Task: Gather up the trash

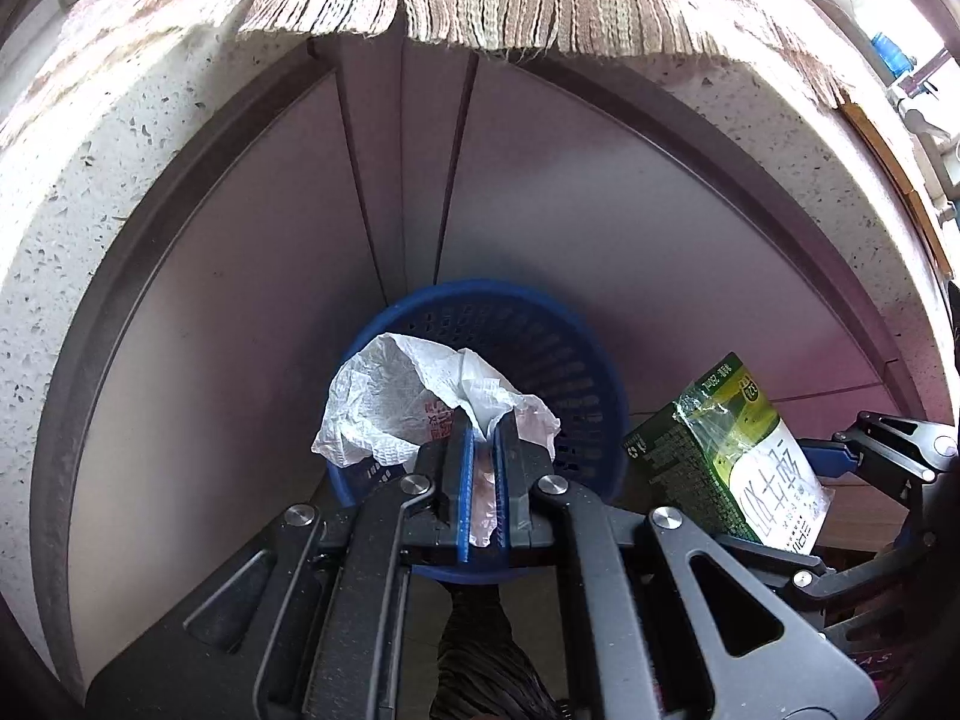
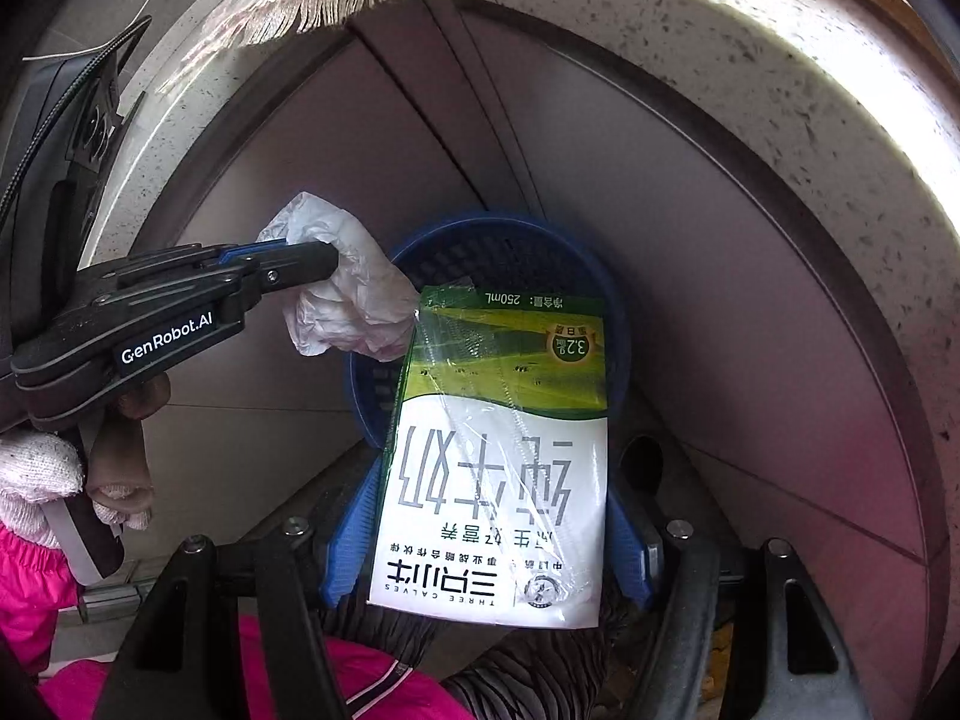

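Holding both pieces of trash above the bin, we have each claw busy. Nearest to us in the right wrist view, the right gripper (image 2: 489, 540) is clamped across the lower part of a milk carton (image 2: 498, 450), its blue fingers (image 2: 351, 546) pressing on the two narrow sides. We judge the carton light and probably empty, with stiff card walls that can dent if squeezed harder. Its glossy print and the loose clear film on the front look slippery, so the flat sides near the base seem the safest place to grip, where the folds keep it rigid.

In the left wrist view, the left gripper (image 1: 485, 456) is clenched tight on a crumpled plastic bag (image 1: 396, 402). The bag is thin, soft and nearly weightless. It will not break, but it gives no firm edge, so we would pinch a bunched fold, as the claw does now, because a single layer could slide out.

Just beyond both fingertips stands the blue basket (image 1: 558, 354), a round bin with slotted walls, on the floor against grey cabinet doors (image 1: 600, 210). Bag and carton both hang over its mouth, near each other but apart. Farthest off, a speckled stone counter (image 1: 798, 138) overhangs the cabinets, with a fringed cloth (image 1: 480, 6) draped over its edge.
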